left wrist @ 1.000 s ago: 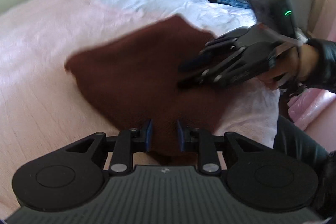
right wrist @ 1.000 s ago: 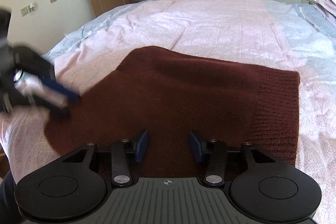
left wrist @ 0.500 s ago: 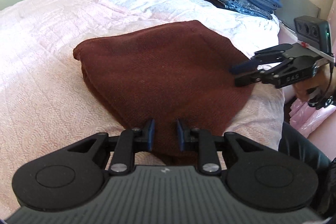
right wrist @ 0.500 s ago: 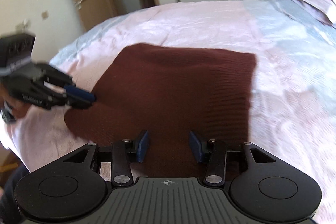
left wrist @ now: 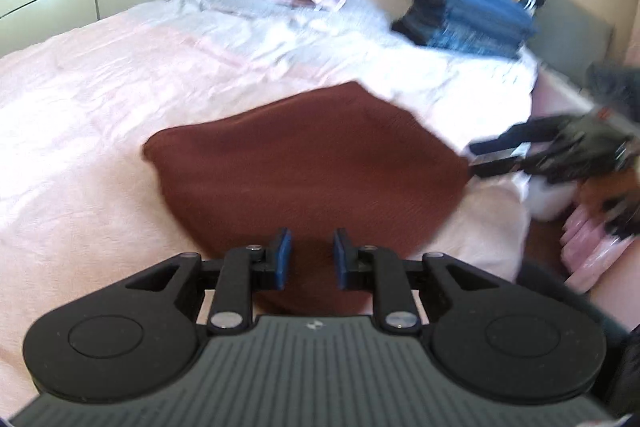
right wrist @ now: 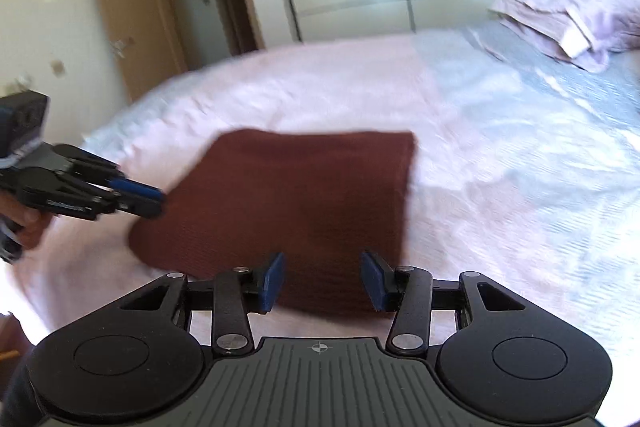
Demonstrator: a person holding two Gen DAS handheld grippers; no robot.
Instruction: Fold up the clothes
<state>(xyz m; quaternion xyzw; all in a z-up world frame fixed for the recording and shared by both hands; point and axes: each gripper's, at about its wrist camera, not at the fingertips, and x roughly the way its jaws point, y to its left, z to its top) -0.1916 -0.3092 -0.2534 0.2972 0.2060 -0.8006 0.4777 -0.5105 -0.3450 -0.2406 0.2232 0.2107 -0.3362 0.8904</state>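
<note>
Left gripper (left wrist: 308, 254): blue pads parted by a modest gap, nothing between them, hovering over the near edge of the brown knit garment (left wrist: 304, 163). Right gripper (right wrist: 322, 279): pads spread wider, also empty, poised above the garment's near edge in its own view; seen from the left wrist view, its fingertips sit just at the garment's right-hand corner, contact not resolvable through motion blur. Garment lies on the pink bedspread (left wrist: 80, 131) as a compact, squarish slab with crisp edges, apparently several layers thick, near the bed's front edge. That shape fits either a fold already complete and being left, or a half-way fold awaiting one more pass; frames do not settle which. Judgement on doing it well: if a further fold is wanted, each gripper should pinch all layers at a corner, lift low, and carry both corners over together so edges land flush; if finished, slide pads under the whole slab without splaying layers. Knit looks thick and limp, so corners would likely sag if lifted high. Orientation: in the right wrist view the long axis runs roughly left to right across the bed, with a straight, seemingly ribbed edge facing the pillows (right wrist: 568, 15). A stack of folded dark clothes (left wrist: 472, 11) stands well apart, near the headboard side.
</note>
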